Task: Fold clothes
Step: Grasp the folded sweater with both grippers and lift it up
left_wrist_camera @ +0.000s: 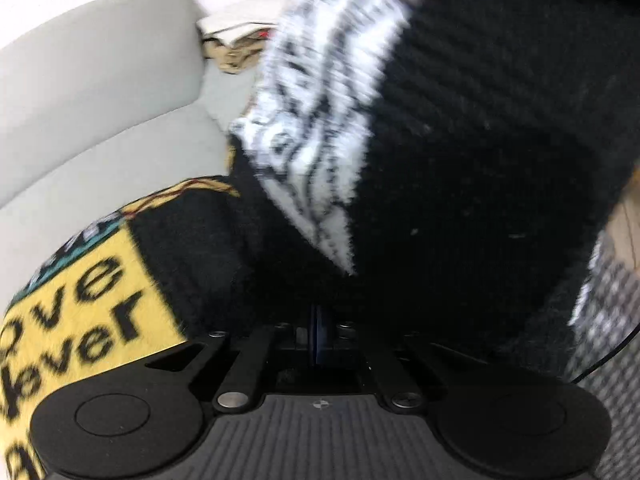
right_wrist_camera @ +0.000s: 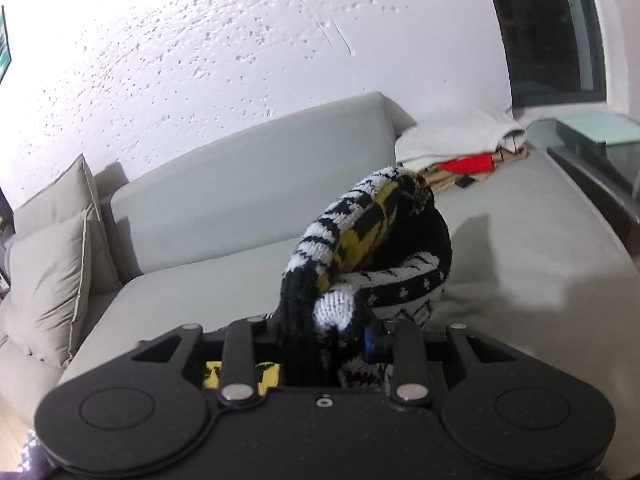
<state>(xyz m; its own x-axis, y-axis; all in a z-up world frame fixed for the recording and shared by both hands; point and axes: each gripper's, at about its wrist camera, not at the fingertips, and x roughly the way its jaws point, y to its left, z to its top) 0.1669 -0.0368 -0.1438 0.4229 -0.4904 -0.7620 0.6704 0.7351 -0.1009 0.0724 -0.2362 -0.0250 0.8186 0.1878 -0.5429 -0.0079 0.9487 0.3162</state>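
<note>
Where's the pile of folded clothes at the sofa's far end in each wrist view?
Left wrist: the folded pile is a small sliver at upper centre-left, partly hidden by the knit garment.
Right wrist: the pile sits upper right of centre.
Shared landmark: the grey sofa backrest.

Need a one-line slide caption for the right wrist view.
Right gripper clamps a bunched black, white and yellow knit garment above a grey sofa.

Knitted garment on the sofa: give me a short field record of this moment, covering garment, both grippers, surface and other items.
garment: black, white and yellow knitted garment, bunched, lifted off the seat
left gripper: left gripper shut, black knit right in front of it; whether cloth is pinched cannot be told
right gripper: right gripper shut on the garment
surface: grey sofa
other items: stack of folded clothes at the far end; cushions
</note>
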